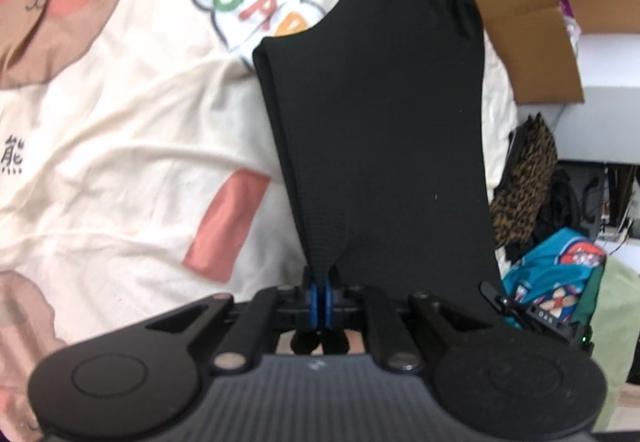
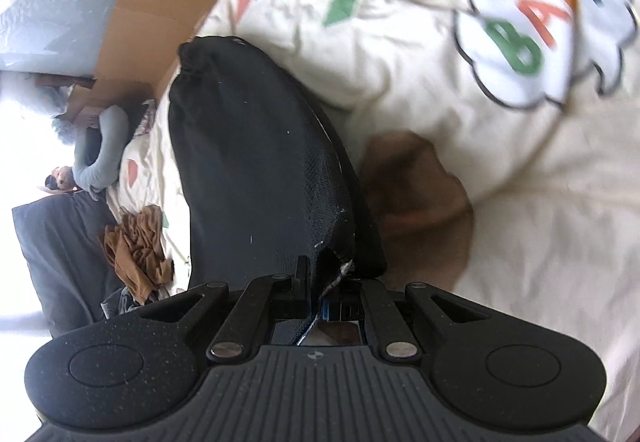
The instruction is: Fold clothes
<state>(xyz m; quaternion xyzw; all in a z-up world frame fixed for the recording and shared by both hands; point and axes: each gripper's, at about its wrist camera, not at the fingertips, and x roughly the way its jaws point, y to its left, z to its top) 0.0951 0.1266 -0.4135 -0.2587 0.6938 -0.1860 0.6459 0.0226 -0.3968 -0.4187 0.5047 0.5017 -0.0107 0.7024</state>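
Observation:
A black knit garment [image 1: 380, 113] hangs doubled over the cream bedsheet [image 1: 120, 145] with bear prints. My left gripper [image 1: 321, 294] is shut on one lower corner of it, blue pads pressed together on the cloth. In the right wrist view the same black garment [image 2: 248, 169] stretches away from my right gripper [image 2: 330, 274], which is shut on a frayed corner of it. The right gripper's black tip [image 1: 494, 296] shows at the garment's other lower corner in the left wrist view. The far end of the garment is bunched.
A leopard-print garment [image 1: 524, 185] and a teal printed one [image 1: 556, 278] lie at the bed's right edge. Cardboard [image 1: 520, 1] stands behind. In the right wrist view a tan garment [image 2: 136, 246], a dark cushion [image 2: 52, 254] and a grey pillow [image 2: 100, 153] sit left.

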